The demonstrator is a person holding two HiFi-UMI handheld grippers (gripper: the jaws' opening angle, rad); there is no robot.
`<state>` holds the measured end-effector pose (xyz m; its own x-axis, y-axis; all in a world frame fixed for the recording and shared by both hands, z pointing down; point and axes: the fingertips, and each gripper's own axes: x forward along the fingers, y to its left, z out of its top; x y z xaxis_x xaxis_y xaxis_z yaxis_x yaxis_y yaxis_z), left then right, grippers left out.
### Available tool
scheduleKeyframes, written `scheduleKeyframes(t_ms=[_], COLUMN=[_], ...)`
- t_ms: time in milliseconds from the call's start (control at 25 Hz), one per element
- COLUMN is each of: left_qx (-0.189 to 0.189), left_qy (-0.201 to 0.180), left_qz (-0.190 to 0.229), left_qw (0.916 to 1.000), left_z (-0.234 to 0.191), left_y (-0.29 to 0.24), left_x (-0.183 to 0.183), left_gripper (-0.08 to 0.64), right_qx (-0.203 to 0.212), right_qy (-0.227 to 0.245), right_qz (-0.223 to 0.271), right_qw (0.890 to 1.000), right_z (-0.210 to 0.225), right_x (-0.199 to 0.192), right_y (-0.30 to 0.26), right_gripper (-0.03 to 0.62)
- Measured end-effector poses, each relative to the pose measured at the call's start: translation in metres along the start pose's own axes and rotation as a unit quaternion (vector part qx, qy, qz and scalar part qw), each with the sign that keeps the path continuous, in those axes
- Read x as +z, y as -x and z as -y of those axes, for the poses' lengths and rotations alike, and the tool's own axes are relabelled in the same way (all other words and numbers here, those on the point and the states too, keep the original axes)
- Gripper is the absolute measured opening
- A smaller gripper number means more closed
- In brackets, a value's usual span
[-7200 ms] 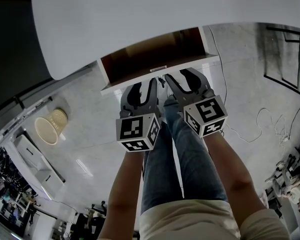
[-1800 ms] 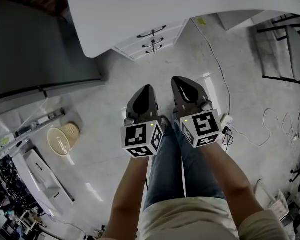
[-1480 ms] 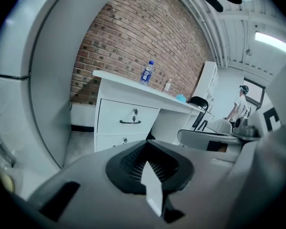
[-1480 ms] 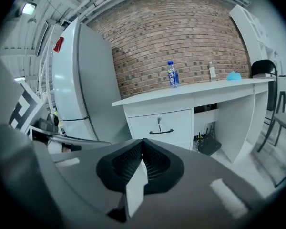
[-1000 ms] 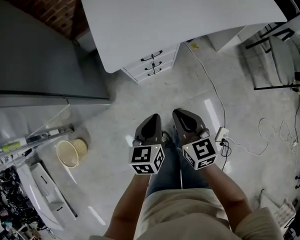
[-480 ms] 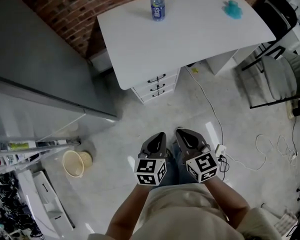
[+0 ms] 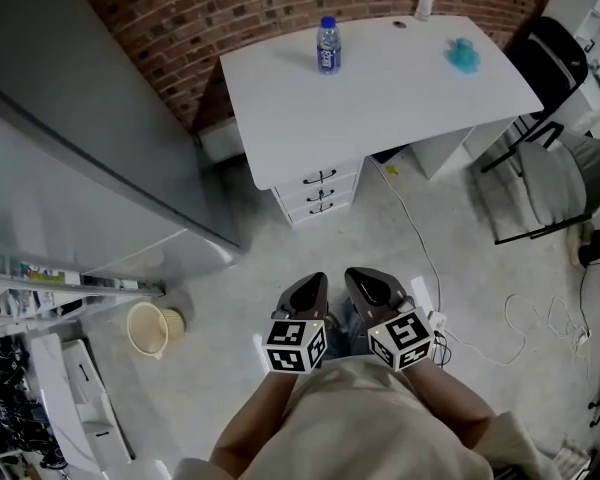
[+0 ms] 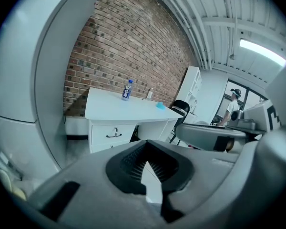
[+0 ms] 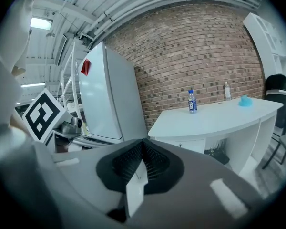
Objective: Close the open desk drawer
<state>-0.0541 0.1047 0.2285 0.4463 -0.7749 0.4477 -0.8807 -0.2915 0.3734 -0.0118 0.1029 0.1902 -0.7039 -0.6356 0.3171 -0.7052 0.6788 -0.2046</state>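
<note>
Closest, the left gripper [image 7: 317,280] and the right gripper [image 7: 353,276] are held side by side, both clenched, with nothing between the jaws. To their left a wicker basket [image 7: 147,328] stands on the concrete floor [image 7: 230,288]. Farther away, well apart from the grippers, the desk drawers [image 7: 320,192] sit under the left end of the white counter [image 7: 410,98], and all three are pushed in flush. On the counter stands a water bottle [image 7: 327,45], before the brick wall [image 7: 230,13].
</note>
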Motion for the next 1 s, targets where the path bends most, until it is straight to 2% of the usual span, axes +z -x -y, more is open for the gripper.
scheduleKeyframes(t_ms=[160, 320, 640, 1000], left_qx=[0.002, -0.005, -0.010, -0.013], left_qy=[0.005, -0.009, -0.014, -0.023], left_qz=[0.008, 0.015, 0.027, 0.028], left_qw=[0.9999, 0.9998, 0.9995, 0.9993], left_z=[0.005, 0.008, 0.009, 0.005], left_y=[0.015, 0.029, 0.042, 0.044], left_x=[0.007, 0.013, 0.015, 0.016], left_gripper=[-0.003, -0.003, -0.003, -0.003], right_qx=[0.011, 0.019, 0.025, 0.019], right_qy=[0.009, 0.008, 0.017, 0.020], right_qz=[0.010, 0.025, 0.028, 0.036], right_qw=[1.000, 0.999, 0.999, 0.999], right_z=[-0.009, -0.021, -0.042, -0.045], right_x=[0.015, 0.026, 0.024, 0.027], right_y=[0.011, 0.016, 0.027, 0.023], right_gripper=[0.002, 0.002, 0.002, 0.002])
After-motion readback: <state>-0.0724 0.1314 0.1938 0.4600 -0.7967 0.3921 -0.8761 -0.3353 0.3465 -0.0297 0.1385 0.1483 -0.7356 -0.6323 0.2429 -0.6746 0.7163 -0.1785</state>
